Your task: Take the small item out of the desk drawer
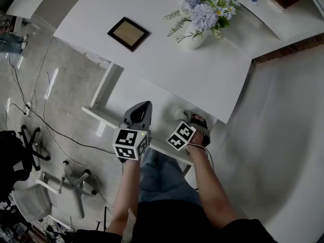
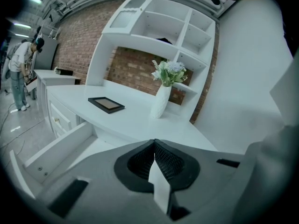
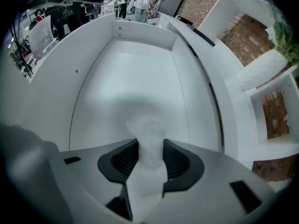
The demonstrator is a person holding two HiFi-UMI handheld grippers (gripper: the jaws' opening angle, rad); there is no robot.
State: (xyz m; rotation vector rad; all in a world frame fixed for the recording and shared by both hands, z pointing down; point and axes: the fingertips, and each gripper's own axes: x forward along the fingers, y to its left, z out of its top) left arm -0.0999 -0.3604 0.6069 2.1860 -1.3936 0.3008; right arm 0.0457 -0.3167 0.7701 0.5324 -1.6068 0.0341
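The desk drawer (image 1: 99, 116) stands pulled out under the white desk (image 1: 167, 59). In the right gripper view a small whitish item (image 3: 150, 133) rests on the drawer floor (image 3: 135, 73), blurred. My right gripper (image 3: 150, 154) is down inside the drawer, and the item fills the gap between its pads. The head view shows that gripper (image 1: 191, 118) at the drawer's right end, next to the pale item (image 1: 179, 112). My left gripper (image 1: 145, 105) hovers over the drawer's middle. Its jaws (image 2: 154, 147) are shut with nothing between them.
On the desk lie a dark picture frame (image 1: 128, 33) and a white vase of flowers (image 1: 198, 19). Shelves (image 2: 163, 27) rise behind it against a brick wall. A white wall (image 1: 283, 135) closes the right side. Chairs (image 1: 71, 178) and cables sit on the floor left. A person (image 2: 18, 73) stands far off.
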